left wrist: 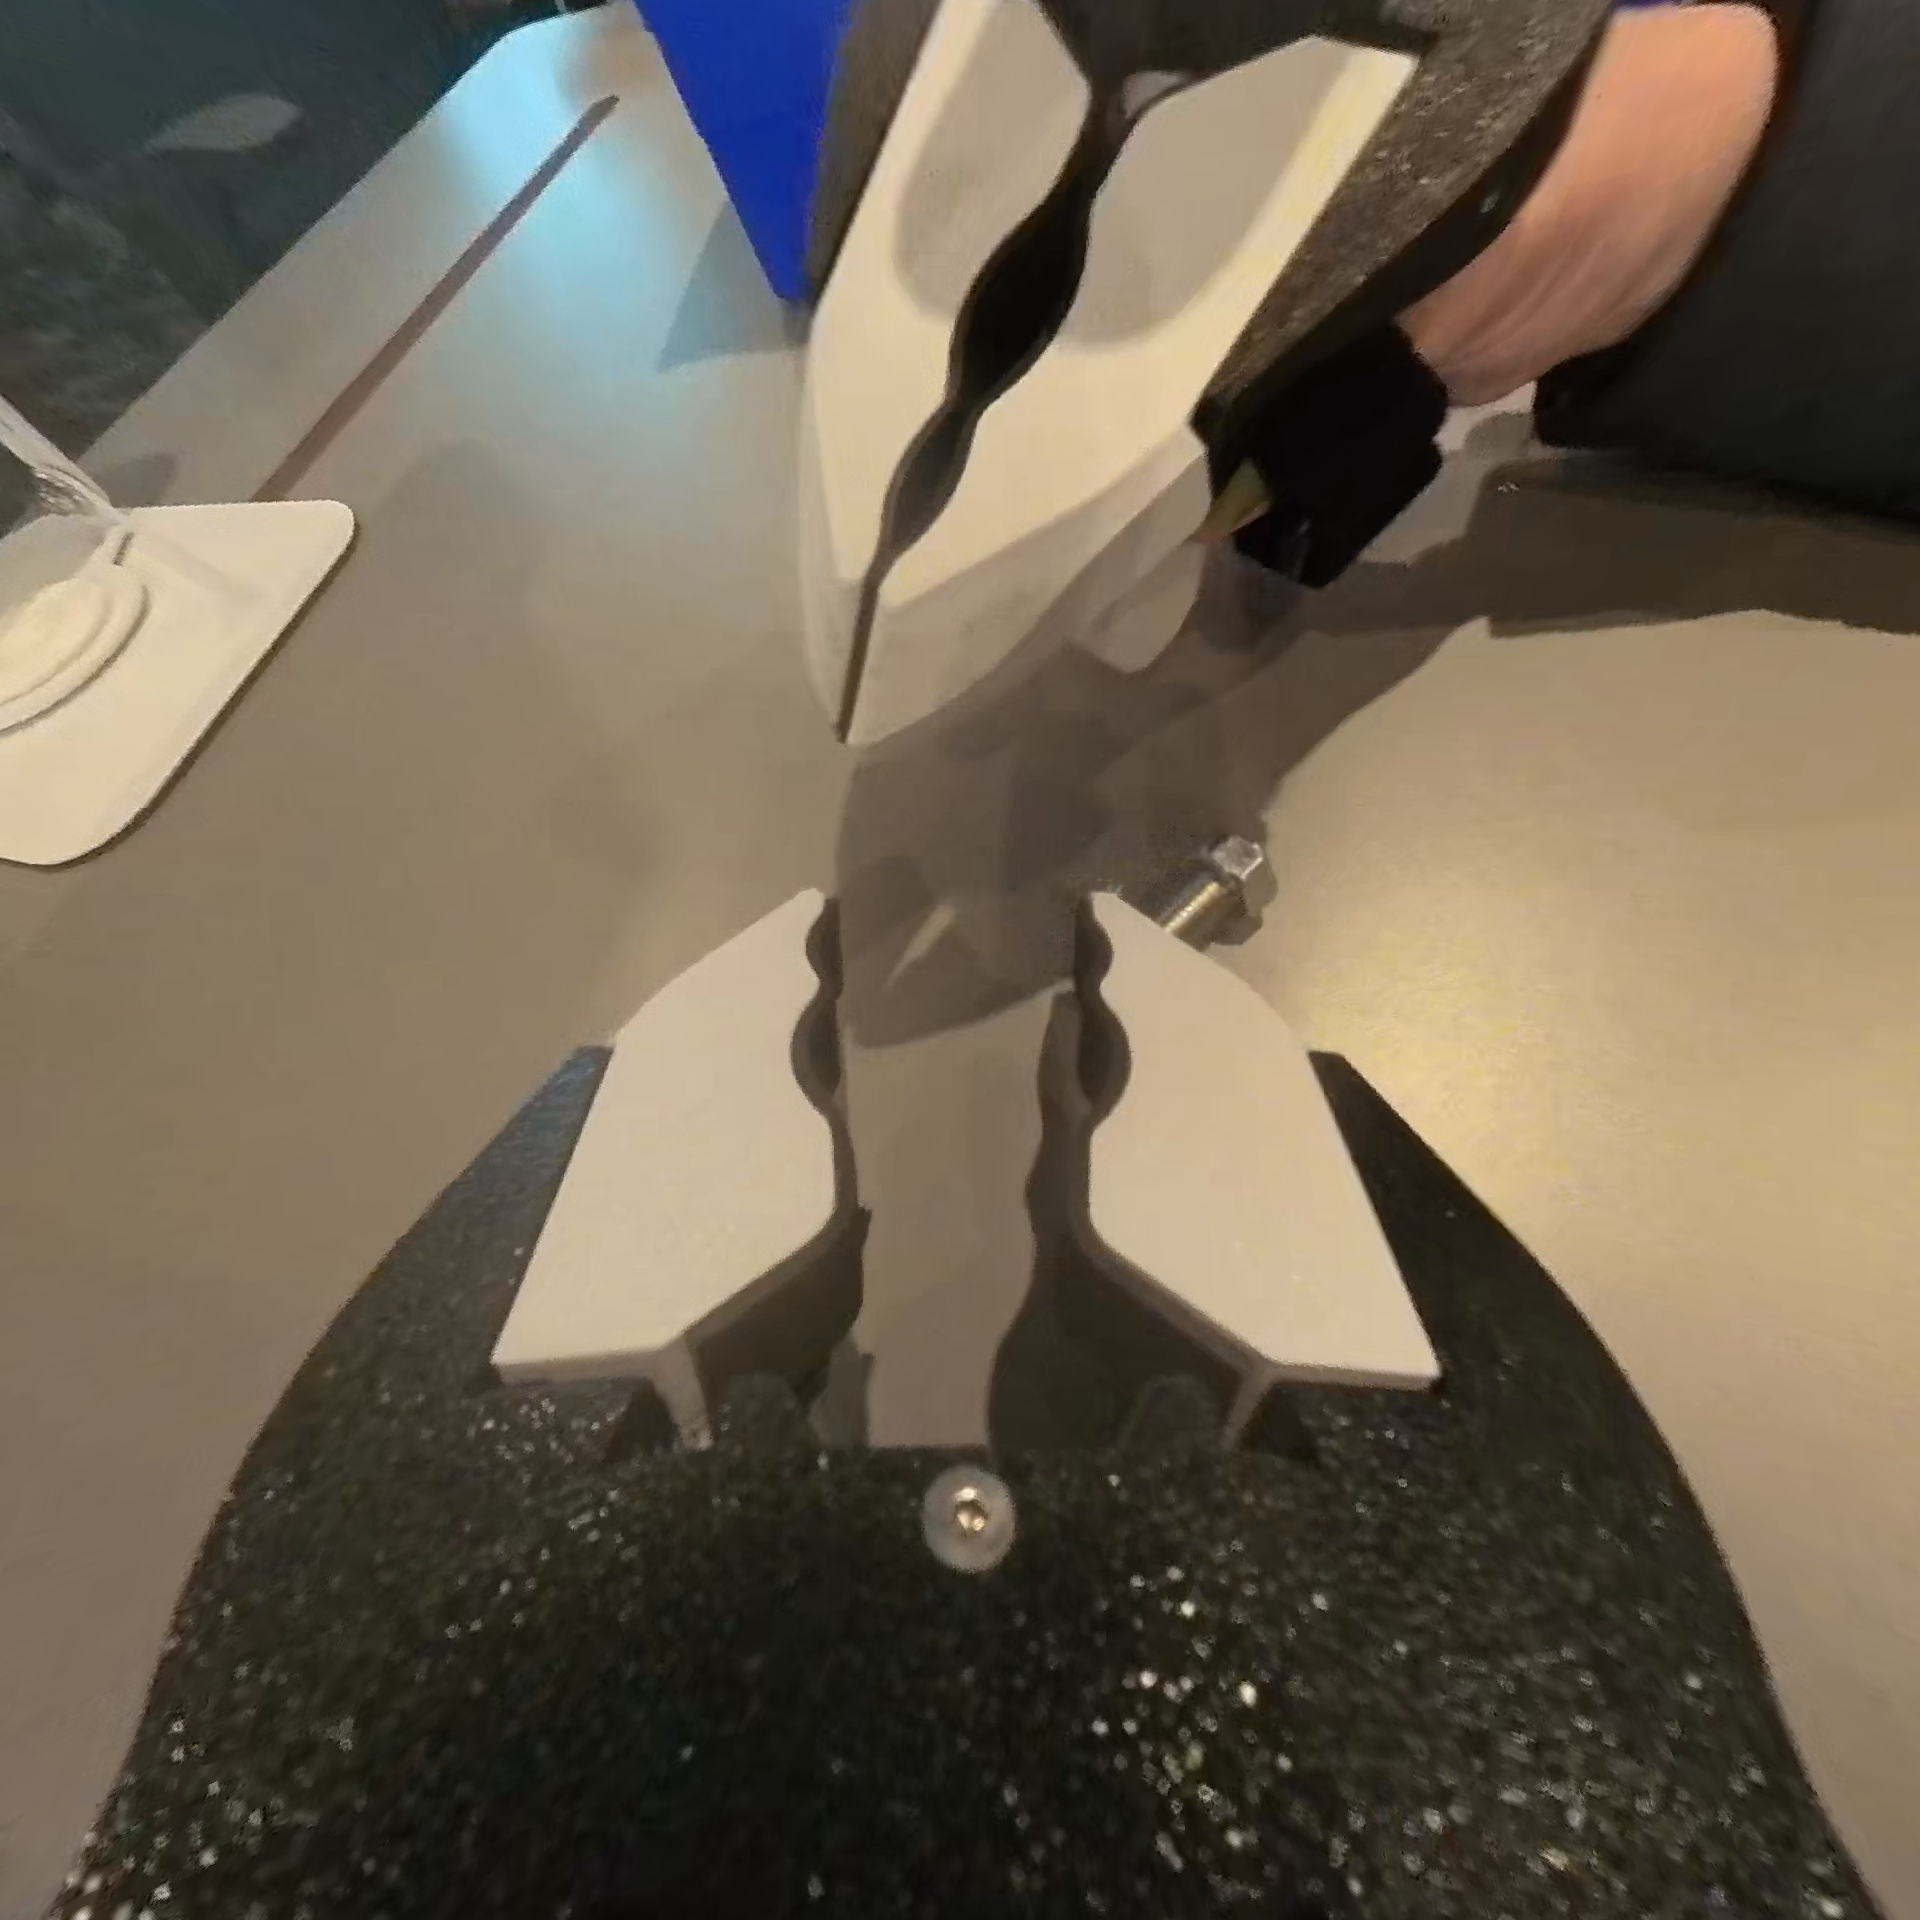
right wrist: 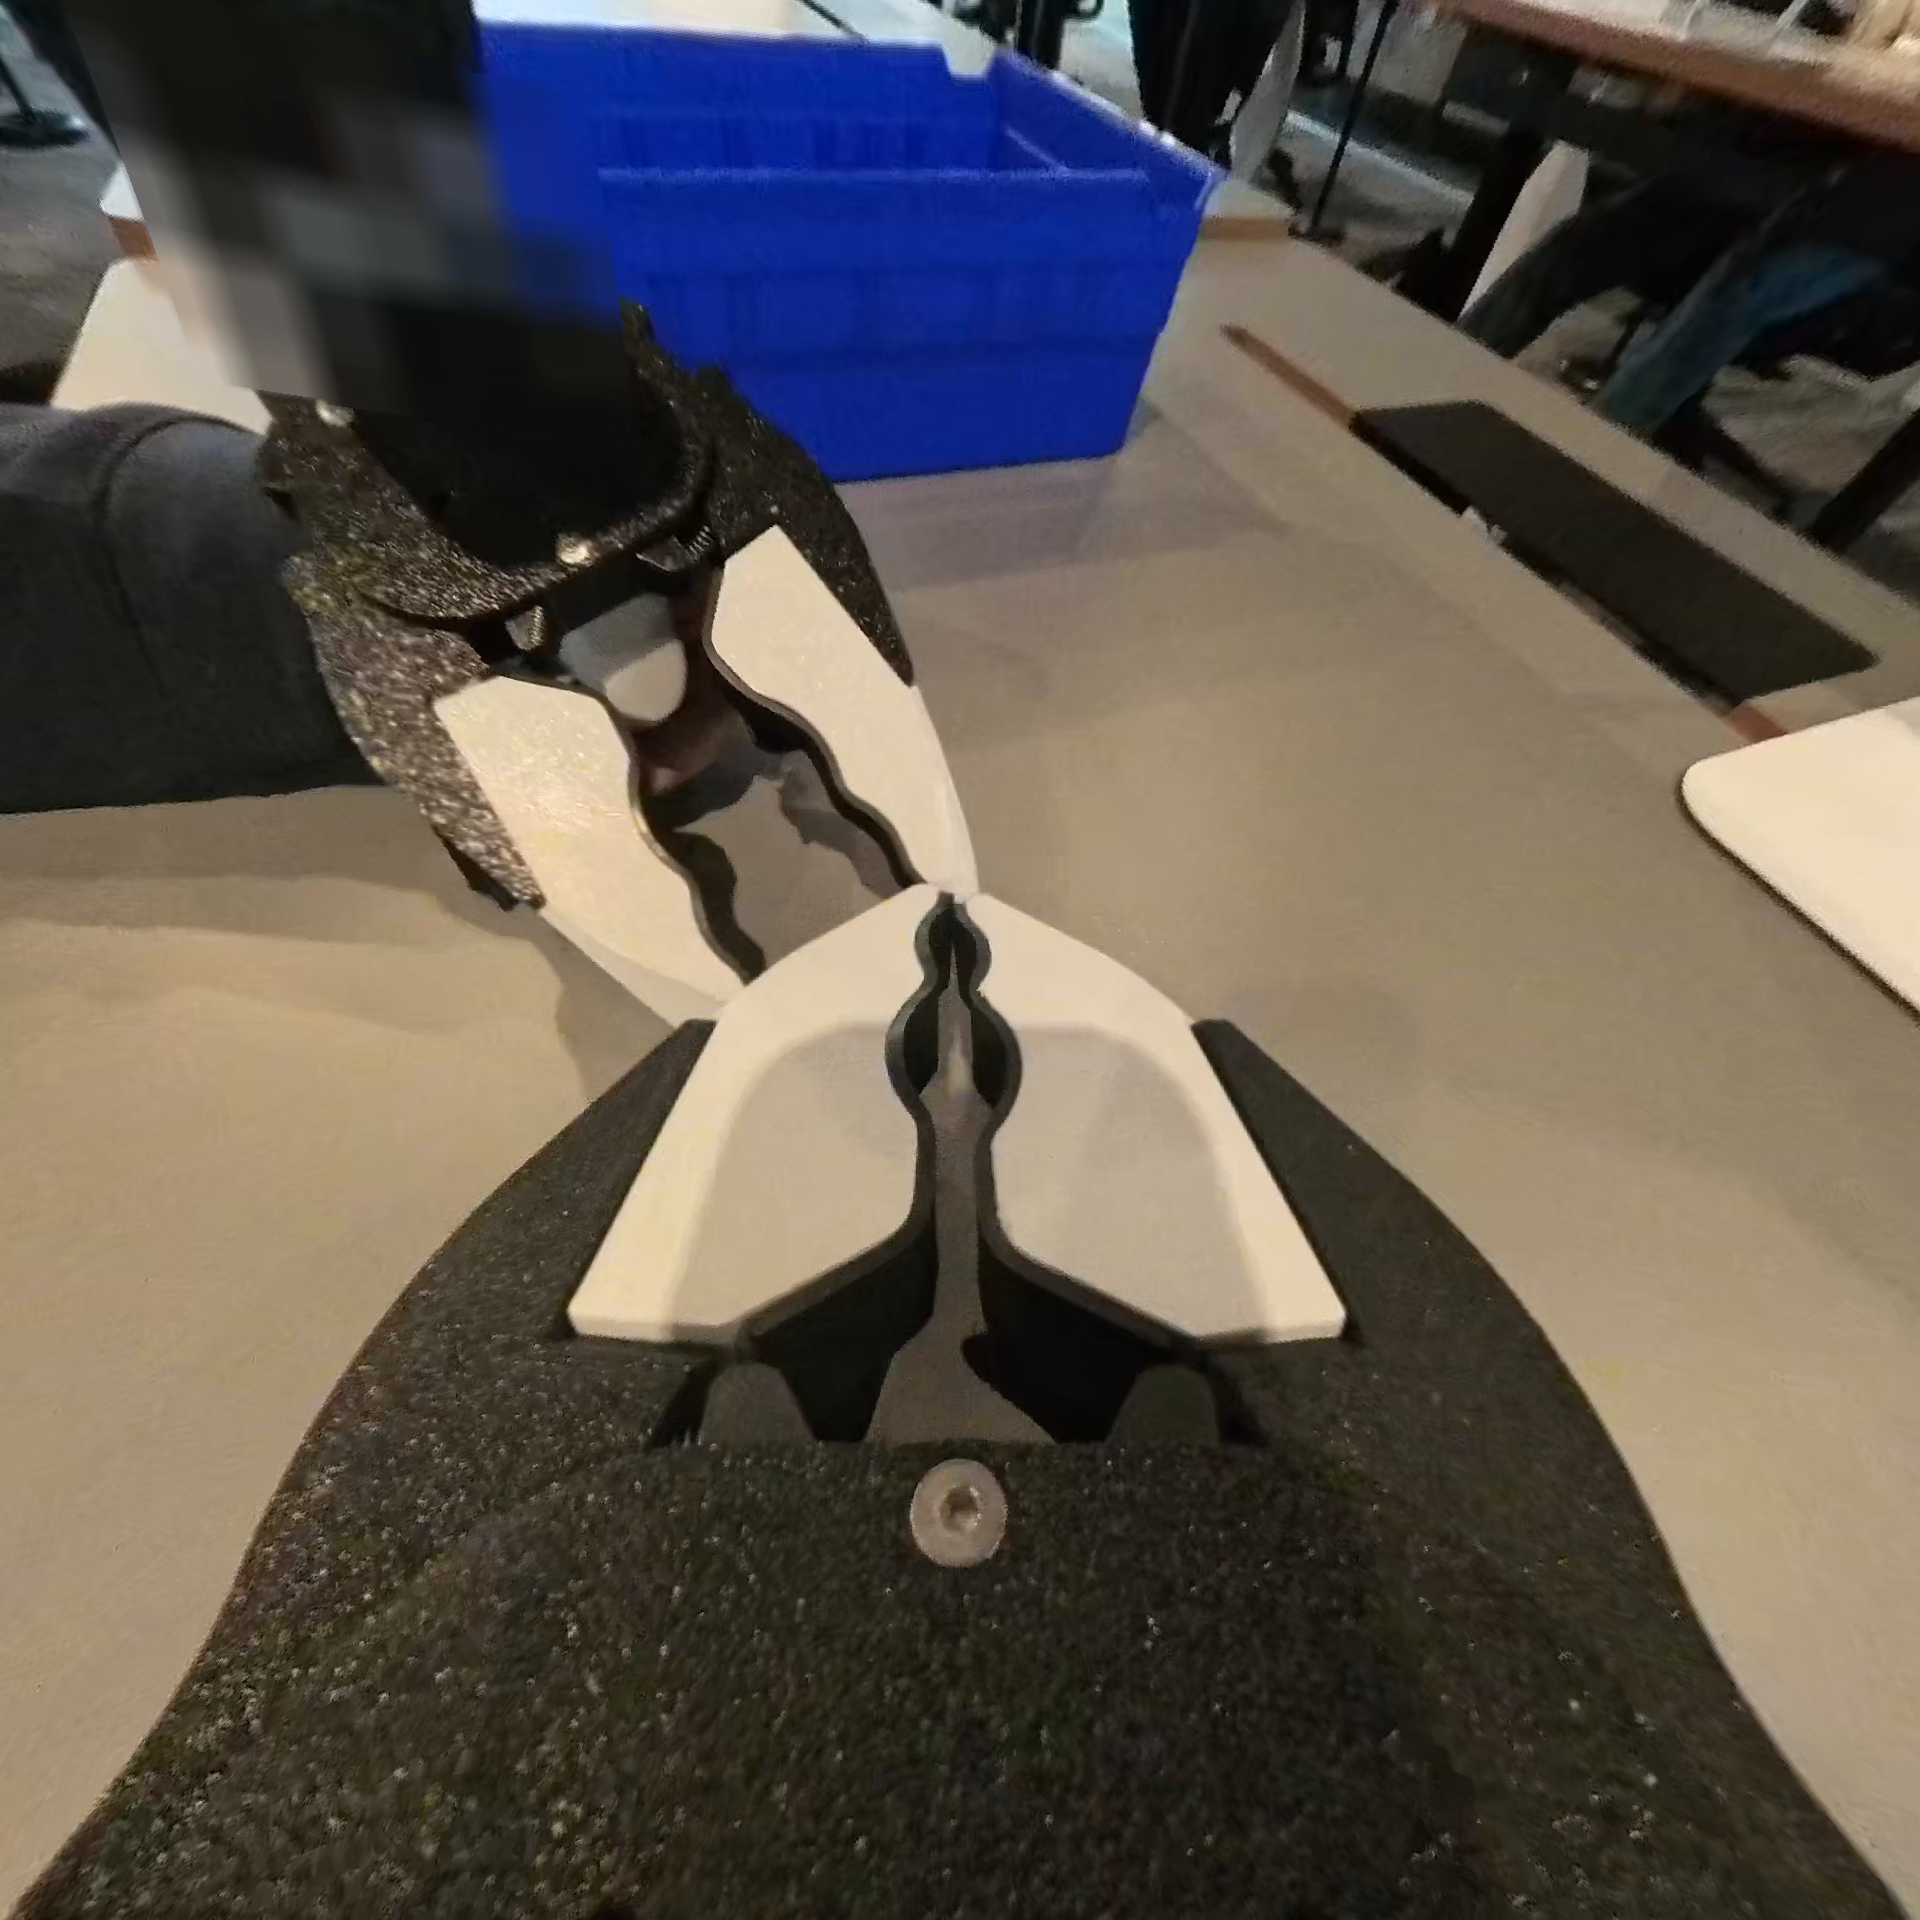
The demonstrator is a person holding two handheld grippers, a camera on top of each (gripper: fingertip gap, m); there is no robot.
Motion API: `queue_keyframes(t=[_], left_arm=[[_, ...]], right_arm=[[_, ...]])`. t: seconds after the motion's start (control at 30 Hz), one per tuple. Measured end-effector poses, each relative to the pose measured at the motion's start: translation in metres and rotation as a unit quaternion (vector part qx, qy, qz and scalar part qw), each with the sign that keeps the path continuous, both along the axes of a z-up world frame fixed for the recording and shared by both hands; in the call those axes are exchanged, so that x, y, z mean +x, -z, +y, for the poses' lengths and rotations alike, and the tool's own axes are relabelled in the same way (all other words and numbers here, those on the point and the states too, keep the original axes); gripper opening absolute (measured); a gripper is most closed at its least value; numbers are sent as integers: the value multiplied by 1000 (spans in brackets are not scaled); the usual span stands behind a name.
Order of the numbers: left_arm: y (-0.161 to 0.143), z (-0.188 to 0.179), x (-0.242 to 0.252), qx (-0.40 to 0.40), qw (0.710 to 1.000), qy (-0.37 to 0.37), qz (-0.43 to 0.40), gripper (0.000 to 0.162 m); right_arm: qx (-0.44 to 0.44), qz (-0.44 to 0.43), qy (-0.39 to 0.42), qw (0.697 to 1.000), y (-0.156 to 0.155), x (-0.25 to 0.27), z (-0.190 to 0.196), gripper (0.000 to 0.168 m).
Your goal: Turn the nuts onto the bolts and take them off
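A steel bolt with a nut on it (left wrist: pixel 1216 894) lies on the grey table (left wrist: pixel 468 935), just past my left gripper's right fingertip (left wrist: pixel 1117 925). My left gripper (left wrist: pixel 956 914) is open, low over the table, with only bare table between its pads. It also shows in the right wrist view (right wrist: pixel 821 904), open. My right gripper (right wrist: pixel 945 899) is shut, its tips meeting. In the left wrist view the right gripper (left wrist: pixel 847 727) points down at the table just beyond my left fingertips. The bolt is hidden in the right wrist view.
A blue bin (right wrist: pixel 883 260) stands at the back of the table. A white mat with a glass on it (left wrist: pixel 177 665) lies to the left. A black mat (right wrist: pixel 1610 540) and a white pad (right wrist: pixel 1829 842) lie to the right. A person's hand (left wrist: pixel 1621 229) holds the right gripper. Left and right tips are no more than a few centimetres apart.
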State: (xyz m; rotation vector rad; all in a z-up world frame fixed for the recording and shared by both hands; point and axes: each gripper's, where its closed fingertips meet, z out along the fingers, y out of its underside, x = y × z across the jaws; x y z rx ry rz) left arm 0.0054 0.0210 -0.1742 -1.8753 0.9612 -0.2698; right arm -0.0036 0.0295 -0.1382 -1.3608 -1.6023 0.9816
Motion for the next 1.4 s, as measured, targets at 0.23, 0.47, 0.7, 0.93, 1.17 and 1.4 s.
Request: queue_keyframes(t=[0.23,0.47,0.7,0.93,1.17,1.4], left_arm=[[2,-11,1,-6,999,34,28,42],[-2,-9,-13,-3,999,20,25,45],[-3,-16,-11,12,997,40,69,50],[2,-12,-11,65,983,35,170,52],[7,-11,-8,96,975,50,195,41],[5,-9,-7,83,985,42,148,42]], right_arm=[[-28,-102,-52,993,18,25,-15,14],[-22,-228,-89,969,55,37,-37,30],[27,-255,-77,964,63,35,-34,19],[119,-216,-50,968,52,21,-23,18],[126,-187,-43,973,48,13,-22,17],[95,-141,-47,984,40,5,-23,15]])
